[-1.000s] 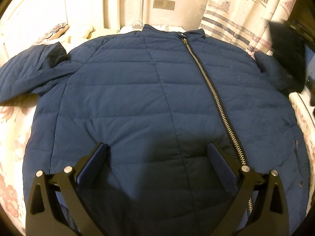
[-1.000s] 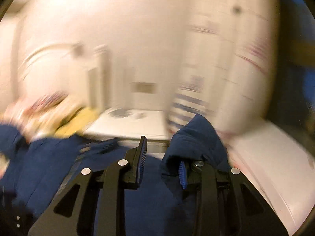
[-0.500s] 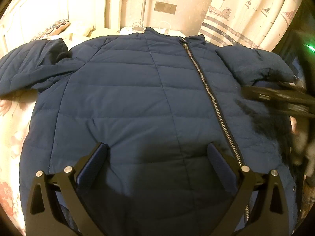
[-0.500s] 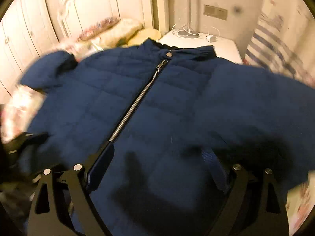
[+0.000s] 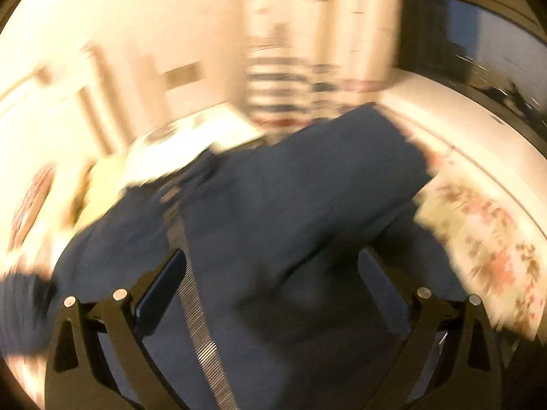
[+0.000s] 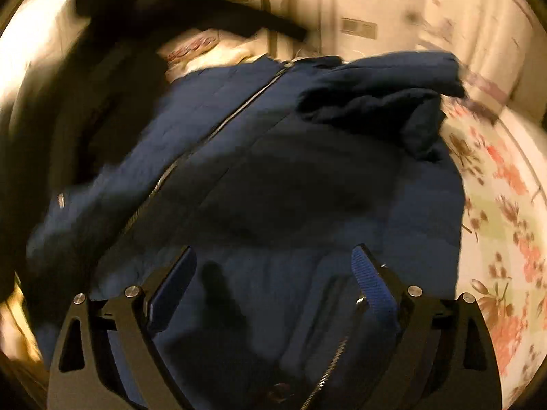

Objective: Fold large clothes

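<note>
Navy quilted jacket (image 6: 307,177), no legible writing

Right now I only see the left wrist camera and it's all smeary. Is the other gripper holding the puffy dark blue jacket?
Observer: No. The right gripper has just been opening its jaws. They stand wide over the quilted dark blue jacket with nothing between them.
Operator: Where did the sleeve go?
Observer: The blue sleeve lies folded across the chest, and its cuff stops short of the silver front zipper.
Operator: Is anything else near that gripper?
Observer: A short pocket zipper shows low in the right wrist view, just inside the right-hand finger.
</note>
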Action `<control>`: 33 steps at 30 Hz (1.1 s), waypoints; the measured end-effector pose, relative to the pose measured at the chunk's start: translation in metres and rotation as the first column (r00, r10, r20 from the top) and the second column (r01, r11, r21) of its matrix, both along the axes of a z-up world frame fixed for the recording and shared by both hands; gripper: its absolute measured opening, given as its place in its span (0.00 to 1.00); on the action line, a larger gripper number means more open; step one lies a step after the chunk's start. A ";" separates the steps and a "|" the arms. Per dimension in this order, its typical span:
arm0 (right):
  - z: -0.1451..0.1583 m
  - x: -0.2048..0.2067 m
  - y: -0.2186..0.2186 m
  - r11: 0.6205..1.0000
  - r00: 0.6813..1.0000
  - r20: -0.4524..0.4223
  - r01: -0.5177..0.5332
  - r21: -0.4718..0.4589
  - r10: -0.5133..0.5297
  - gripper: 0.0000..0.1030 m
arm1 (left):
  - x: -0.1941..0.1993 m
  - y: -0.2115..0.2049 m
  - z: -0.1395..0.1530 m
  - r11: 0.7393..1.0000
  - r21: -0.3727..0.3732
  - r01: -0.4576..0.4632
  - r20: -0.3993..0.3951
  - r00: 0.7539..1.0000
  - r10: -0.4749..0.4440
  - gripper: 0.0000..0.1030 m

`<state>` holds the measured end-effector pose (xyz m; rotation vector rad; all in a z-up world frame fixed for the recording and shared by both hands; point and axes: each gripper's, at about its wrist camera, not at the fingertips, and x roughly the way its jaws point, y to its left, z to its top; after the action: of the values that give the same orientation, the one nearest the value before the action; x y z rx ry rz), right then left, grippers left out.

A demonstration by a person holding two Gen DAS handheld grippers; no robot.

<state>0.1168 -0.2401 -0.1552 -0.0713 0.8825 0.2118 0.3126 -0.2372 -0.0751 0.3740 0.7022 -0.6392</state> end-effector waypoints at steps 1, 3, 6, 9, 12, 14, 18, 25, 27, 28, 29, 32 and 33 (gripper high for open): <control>-0.002 -0.001 0.005 1.000 1.000 0.001 -0.006 -0.029 0.006 0.88 | -0.001 -0.018 0.000 0.999 0.019 0.033 0.012 0.999 -0.034 0.97; -0.008 0.001 0.014 0.998 1.000 -0.002 -0.010 -0.068 0.009 0.88 | -0.003 -0.058 -0.003 0.993 0.071 0.098 0.039 0.994 -0.101 0.97; -0.009 0.002 0.008 0.999 1.000 -0.006 -0.008 -0.040 0.008 0.88 | -0.008 -0.096 -0.013 0.979 0.133 0.151 0.050 0.986 -0.159 0.94; -0.011 0.003 0.003 1.000 1.000 -0.010 -0.007 -0.015 0.007 0.88 | -0.007 -0.107 -0.020 0.980 0.165 0.112 0.080 0.989 -0.126 0.39; -0.012 0.006 0.000 1.000 1.000 -0.007 -0.005 -0.009 0.005 0.88 | 0.009 -0.064 -0.001 0.996 -0.069 0.052 0.005 0.999 -0.052 0.23; -0.011 0.006 -0.002 1.000 1.000 -0.006 -0.003 -0.001 0.003 0.88 | 0.018 -0.023 0.013 0.982 -0.190 -0.010 -0.019 1.000 0.007 0.20; -0.013 0.012 -0.007 1.000 1.000 -0.004 0.001 0.009 -0.001 0.88 | 0.036 0.088 0.033 0.905 -0.383 -0.186 -0.080 0.983 0.168 0.17; -0.012 0.012 -0.004 1.000 1.000 -0.010 -0.002 0.011 0.002 0.89 | 0.060 0.262 -0.024 0.793 -0.380 -0.476 -0.284 0.876 0.390 0.17; -0.010 0.012 -0.004 1.000 1.000 -0.007 0.000 0.011 0.000 0.89 | 0.058 0.290 -0.051 0.765 -0.386 -0.516 -0.348 0.849 0.397 0.17; -0.009 0.013 -0.006 1.000 1.000 -0.001 0.009 0.015 -0.009 0.89 | 0.058 0.297 -0.059 0.754 -0.397 -0.523 -0.369 0.843 0.391 0.17; -0.005 0.008 -0.004 1.000 1.000 0.009 0.022 0.022 -0.022 0.89 | 0.056 0.307 -0.072 0.732 -0.427 -0.531 -0.406 0.836 0.369 0.17; 0.012 0.012 -0.028 0.991 0.992 0.066 0.098 0.091 -0.104 0.89 | 0.057 0.318 -0.083 0.702 -0.469 -0.535 -0.447 0.830 0.334 0.17; 0.022 0.018 -0.041 0.983 0.984 0.091 0.143 0.117 -0.154 0.89 | 0.057 0.317 -0.081 0.703 -0.478 -0.526 -0.442 0.836 0.325 0.17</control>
<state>0.1350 -0.2806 -0.1334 0.0862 0.7718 0.1163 0.3693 0.0797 -0.1562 -0.4891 0.8320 -0.4308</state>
